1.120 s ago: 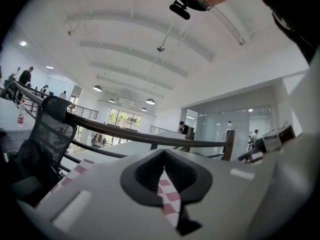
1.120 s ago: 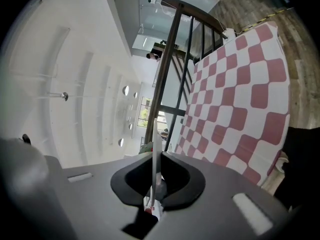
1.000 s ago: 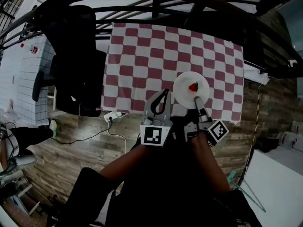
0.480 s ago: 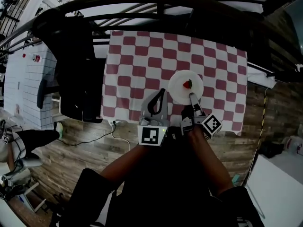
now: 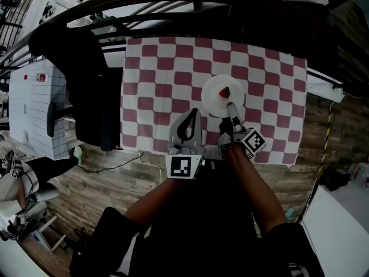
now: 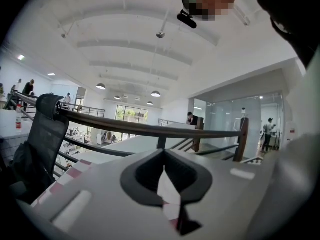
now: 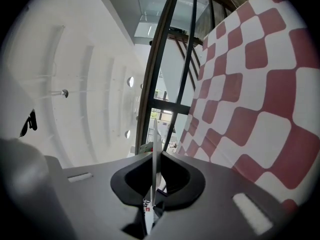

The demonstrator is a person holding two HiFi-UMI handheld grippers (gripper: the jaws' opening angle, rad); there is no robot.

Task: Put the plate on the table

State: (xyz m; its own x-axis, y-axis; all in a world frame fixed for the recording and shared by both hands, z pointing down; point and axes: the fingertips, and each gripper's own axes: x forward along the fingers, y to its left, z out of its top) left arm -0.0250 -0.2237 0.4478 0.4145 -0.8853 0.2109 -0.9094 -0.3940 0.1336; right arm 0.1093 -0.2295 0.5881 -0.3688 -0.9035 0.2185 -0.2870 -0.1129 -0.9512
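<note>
Near the middle of the bench (image 5: 161, 74), under its red-and-white chequered cloth, your right tongs (image 5: 229, 104) are pinched narrow on the round white plate (image 5: 212, 94). They bite its rim at about the plate's six o'clock. The right gripper view confirms the grip: the thin white edge of the plate runs straight between the two dark pads, which press on it from either side. From the head view the plate sits over the cloth, well inside every edge of the bench, but you cannot tell whether its base is touching the cloth. On the plate lies a small red strawberry-like piece (image 5: 225, 92), just toward one o'clock of the plate's centre and close ahead of your right tongs.

Your left tongs (image 5: 194, 112) hang at about eight o'clock of the plate, near it but apart, over the bench's near edge. Their tips are closed together with nothing between them; only chequered cloth shows through the gap behind the tips.

At nine o'clock of the bench stands a black office chair (image 5: 86, 79), and a dark curved railing (image 5: 190, 4) runs past at twelve o'clock.
</note>
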